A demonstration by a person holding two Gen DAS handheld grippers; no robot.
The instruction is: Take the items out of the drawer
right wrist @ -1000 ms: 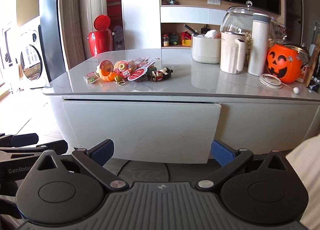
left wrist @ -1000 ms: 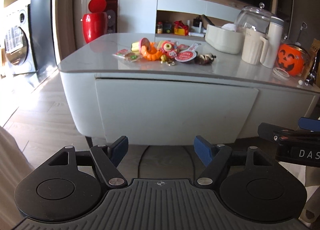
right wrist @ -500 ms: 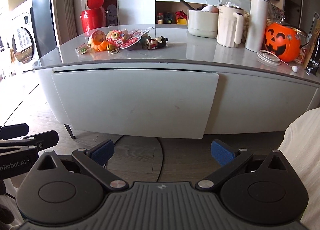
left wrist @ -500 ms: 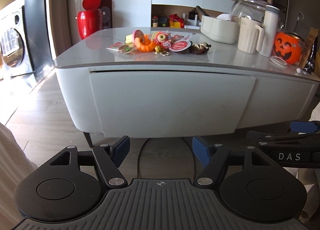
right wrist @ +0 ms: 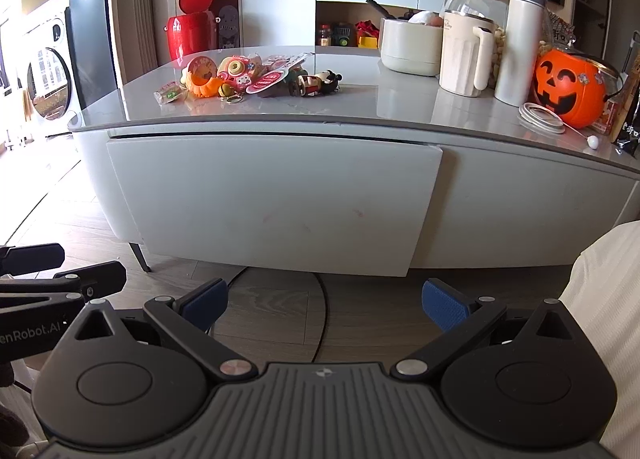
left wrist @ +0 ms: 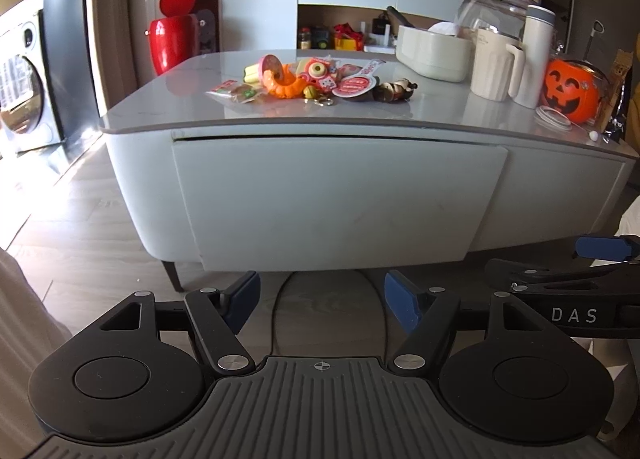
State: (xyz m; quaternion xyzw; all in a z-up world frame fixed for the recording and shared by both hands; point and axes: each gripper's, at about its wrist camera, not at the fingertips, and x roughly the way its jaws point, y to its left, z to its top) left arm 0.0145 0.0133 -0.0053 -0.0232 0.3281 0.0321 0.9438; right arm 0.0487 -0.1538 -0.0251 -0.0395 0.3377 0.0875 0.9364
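Observation:
A white drawer front (left wrist: 336, 203) (right wrist: 276, 199) sits nearly flush in the pale table, with a thin dark gap along its top edge. On the grey tabletop (left wrist: 440, 111) lies a heap of small toys and snack packets (left wrist: 308, 79) (right wrist: 244, 77). My left gripper (left wrist: 320, 301) hovers low over the wooden floor in front of the drawer, open with nothing between its blue pads. My right gripper (right wrist: 324, 303) hangs at the same height, also open and empty. Each gripper shows at the edge of the other's view.
An orange pumpkin bucket (right wrist: 570, 89), a white jug (right wrist: 464, 55), a tall white flask (right wrist: 520, 47), a glass jar and a cream pot (right wrist: 410, 45) stand on the right of the tabletop. A red bin (left wrist: 172, 35) stands behind. A black cable (right wrist: 320, 323) runs over the floor.
Both grippers have drifted slightly, so the table sits a little differently in view than a second ago. The jaws stay open and the drawer front has not moved.

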